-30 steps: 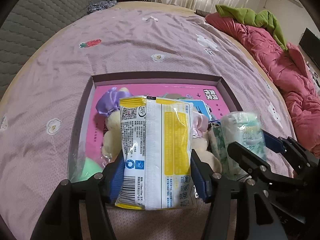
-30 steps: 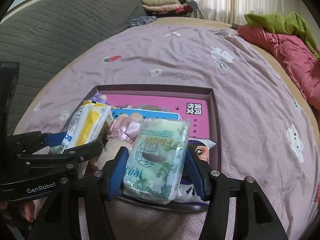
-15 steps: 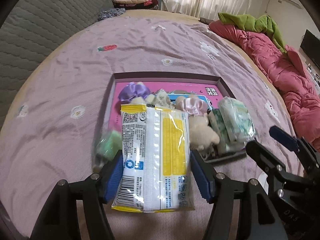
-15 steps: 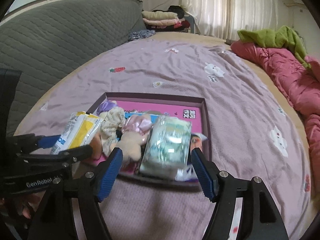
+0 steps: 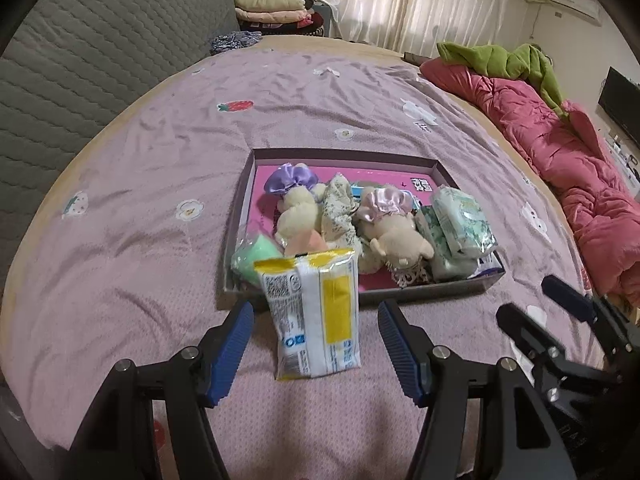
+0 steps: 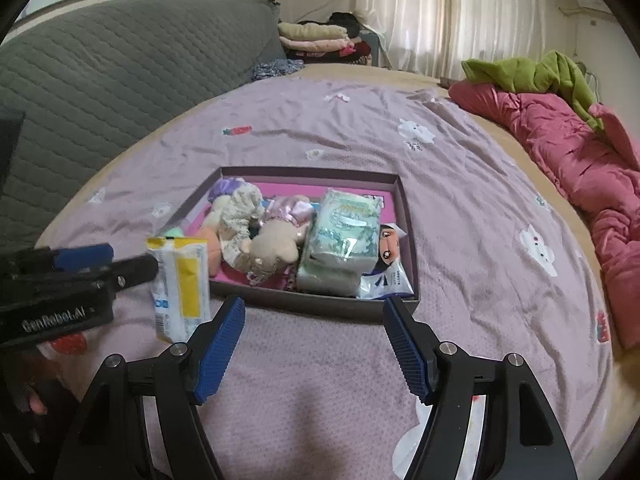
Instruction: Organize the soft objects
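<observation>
A shallow dark box (image 5: 440,291) with a pink floor sits on the bed and holds plush toys (image 5: 394,236), scrunchies, a green soft piece (image 5: 252,258) and green tissue packs (image 5: 464,224). A yellow-and-white tissue pack (image 5: 316,312) leans on the box's near left edge, free between the open fingers of my left gripper (image 5: 316,344). My right gripper (image 6: 314,344) is open and empty, just short of the box (image 6: 320,304). The yellow pack (image 6: 182,280) and green packs (image 6: 344,232) show in the right wrist view too.
The bed has a mauve sheet (image 5: 140,184) with small prints. A red quilt (image 5: 560,152) and green cloth (image 5: 500,56) lie along the right side. A grey quilted headboard (image 5: 80,60) stands at the left. Folded clothes (image 5: 272,4) are stacked at the back.
Both grippers opened and pulled back from the box. The right one left the green tissue pack in the box; the left one released the yellow pack at the box's near edge.
</observation>
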